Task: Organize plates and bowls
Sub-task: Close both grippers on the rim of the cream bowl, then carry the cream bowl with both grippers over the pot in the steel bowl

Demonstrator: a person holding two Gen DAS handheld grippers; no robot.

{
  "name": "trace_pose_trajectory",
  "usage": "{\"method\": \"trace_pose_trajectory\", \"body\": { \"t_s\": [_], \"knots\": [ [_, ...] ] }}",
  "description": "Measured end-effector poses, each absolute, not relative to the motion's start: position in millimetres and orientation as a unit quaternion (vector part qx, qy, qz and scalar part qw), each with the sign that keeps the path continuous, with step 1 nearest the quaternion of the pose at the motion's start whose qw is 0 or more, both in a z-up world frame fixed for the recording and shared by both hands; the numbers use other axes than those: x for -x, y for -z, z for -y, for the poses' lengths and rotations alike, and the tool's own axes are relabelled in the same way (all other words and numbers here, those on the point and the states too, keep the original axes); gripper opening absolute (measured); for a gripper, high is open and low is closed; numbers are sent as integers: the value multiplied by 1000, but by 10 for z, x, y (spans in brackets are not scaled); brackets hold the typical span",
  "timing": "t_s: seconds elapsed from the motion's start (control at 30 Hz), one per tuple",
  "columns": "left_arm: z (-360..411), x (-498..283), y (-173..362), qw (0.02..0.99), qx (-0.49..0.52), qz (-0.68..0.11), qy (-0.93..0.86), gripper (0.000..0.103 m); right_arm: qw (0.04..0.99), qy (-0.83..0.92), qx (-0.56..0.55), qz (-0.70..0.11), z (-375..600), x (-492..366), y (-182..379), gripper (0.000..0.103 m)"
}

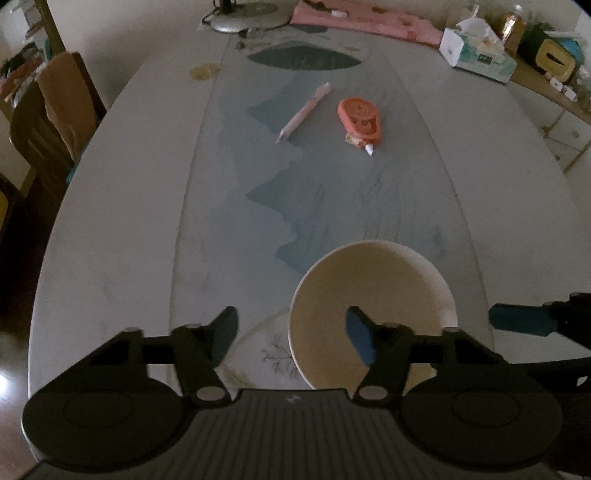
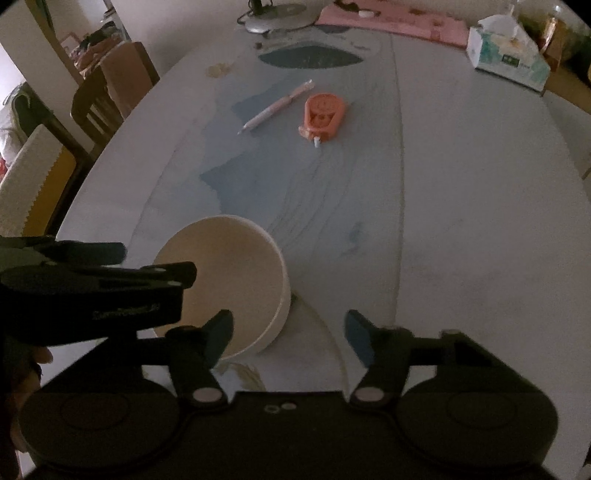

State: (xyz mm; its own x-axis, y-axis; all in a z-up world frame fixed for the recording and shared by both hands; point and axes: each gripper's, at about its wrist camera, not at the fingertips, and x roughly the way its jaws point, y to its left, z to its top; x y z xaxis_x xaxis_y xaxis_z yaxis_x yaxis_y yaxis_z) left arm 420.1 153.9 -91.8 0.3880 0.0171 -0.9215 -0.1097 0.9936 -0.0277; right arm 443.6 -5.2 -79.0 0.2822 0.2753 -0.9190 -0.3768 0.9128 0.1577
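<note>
A cream bowl [image 1: 373, 291] sits on the table [image 1: 129, 206] near its front edge; it also shows in the right wrist view [image 2: 236, 273]. My left gripper [image 1: 291, 332] is open, its right finger over the bowl's inside and its left finger outside the rim, so the near rim lies between the jaws. My right gripper [image 2: 288, 336] is open and empty just right of the bowl, its left finger in front of the bowl's near rim. The left gripper [image 2: 110, 273] shows at the left of the right wrist view. A fingertip of the right gripper [image 1: 517, 319] shows at the right of the left wrist view.
A pink pen [image 1: 304, 110] and an orange correction-tape dispenser [image 1: 360, 118] lie mid-table. A tissue box [image 1: 476, 51], pink cloth [image 1: 365, 18] and a lamp base [image 1: 251, 16] stand at the far end. Chairs [image 1: 55, 107] stand at the left.
</note>
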Motion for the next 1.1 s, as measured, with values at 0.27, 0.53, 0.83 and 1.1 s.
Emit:
{"method": "trace_pose_trajectory", "body": {
  "t_s": [0.27, 0.53, 0.83, 1.1],
  "knots": [
    [-1527, -4183, 1021, 821, 53, -567, -34, 20, 792, -202, 45, -574, -61, -4414, 883, 34],
    [-1469, -4110, 1023, 817, 45, -574, -36, 7, 792, -193, 38, -578, -55, -4377, 861, 14],
    [-1335, -3817, 804, 818, 29, -574, -29, 7, 792, -185, 29, -582, 32, -4238, 701, 11],
    [-1225, -3414, 491, 822, 22, -569, -16, 7, 795, -188, 37, -575, 164, -3916, 352, 11]
  ]
}}
